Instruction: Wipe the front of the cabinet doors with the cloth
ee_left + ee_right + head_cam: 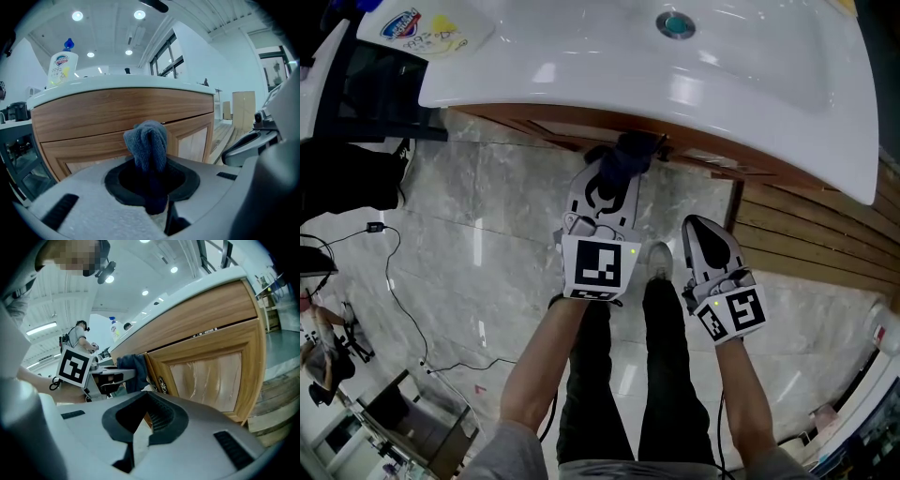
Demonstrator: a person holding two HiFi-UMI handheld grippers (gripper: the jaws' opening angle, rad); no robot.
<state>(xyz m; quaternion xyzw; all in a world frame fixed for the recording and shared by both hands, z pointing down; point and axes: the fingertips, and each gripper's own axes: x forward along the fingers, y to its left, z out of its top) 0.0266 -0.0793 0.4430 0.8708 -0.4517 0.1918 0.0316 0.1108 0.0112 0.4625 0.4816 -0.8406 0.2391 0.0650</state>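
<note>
- The left gripper [612, 183] has its jaws pressed together on a blue cloth [624, 157], pinching it at the lower part. It points toward the wooden cabinet under the washbasin.
- The cloth [147, 143] is bunched and stands out past the jaw tips. Its long axis runs along the jaws toward the cabinet front.
- In the right gripper view, the cloth [132, 371] is at the left edge of the cabinet door [208, 376] frame. I cannot tell for sure if it touches the wood.
- The right gripper [699, 225] is just beside the left one, lower and back from the cabinet. Its jaws [140, 425] are closed together with nothing between them.
- The white washbasin [581, 66] sits above the cabinet. A detergent bottle [427, 28] stands on its left end, and the drain [675, 24] is further right in the bowl.
</note>
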